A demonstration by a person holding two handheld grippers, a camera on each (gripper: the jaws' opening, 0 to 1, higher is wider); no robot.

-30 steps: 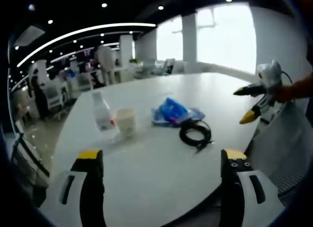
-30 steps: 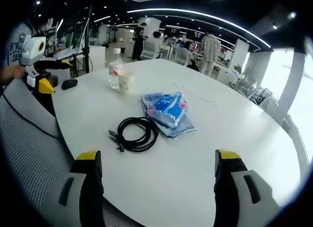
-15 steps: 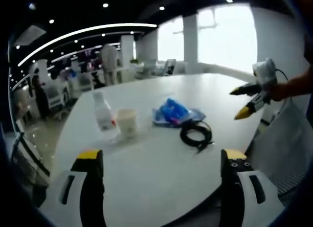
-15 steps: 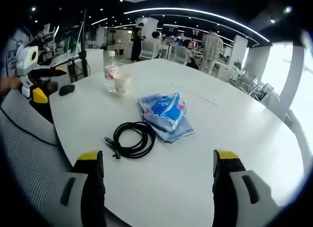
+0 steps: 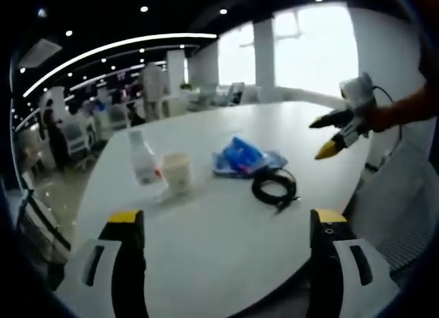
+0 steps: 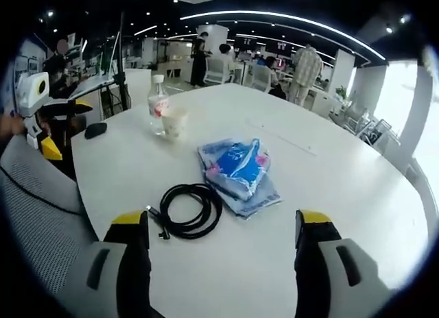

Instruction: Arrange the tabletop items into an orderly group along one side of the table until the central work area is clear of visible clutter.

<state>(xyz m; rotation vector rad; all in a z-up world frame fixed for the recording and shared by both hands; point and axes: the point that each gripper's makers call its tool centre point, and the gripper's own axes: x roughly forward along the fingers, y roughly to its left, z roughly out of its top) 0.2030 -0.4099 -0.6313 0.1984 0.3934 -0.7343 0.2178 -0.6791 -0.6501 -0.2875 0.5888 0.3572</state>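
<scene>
Clutter is untouched: bottle (image 6: pixel 158 104), cup (image 6: pixel 173 122), blue packet (image 6: pixel 238 166) and coiled cable (image 6: pixel 190 208) lie mid-table, packet at the cable's two o'clock. Right gripper (image 6: pixel 219 260) and left gripper (image 5: pixel 225 253) are both spread and empty, so all the grouping is left.

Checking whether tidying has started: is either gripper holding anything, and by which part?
Nothing is held. The left gripper and right gripper are open above the table.

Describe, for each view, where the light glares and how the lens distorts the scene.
Left gripper view: the windows blow out white, the bottle and cup look soft, and the table edge bows. Right gripper view: curved ceiling light strips glare, the black cable and blue packet look sharper, and straight lines bend toward the rim.
</scene>
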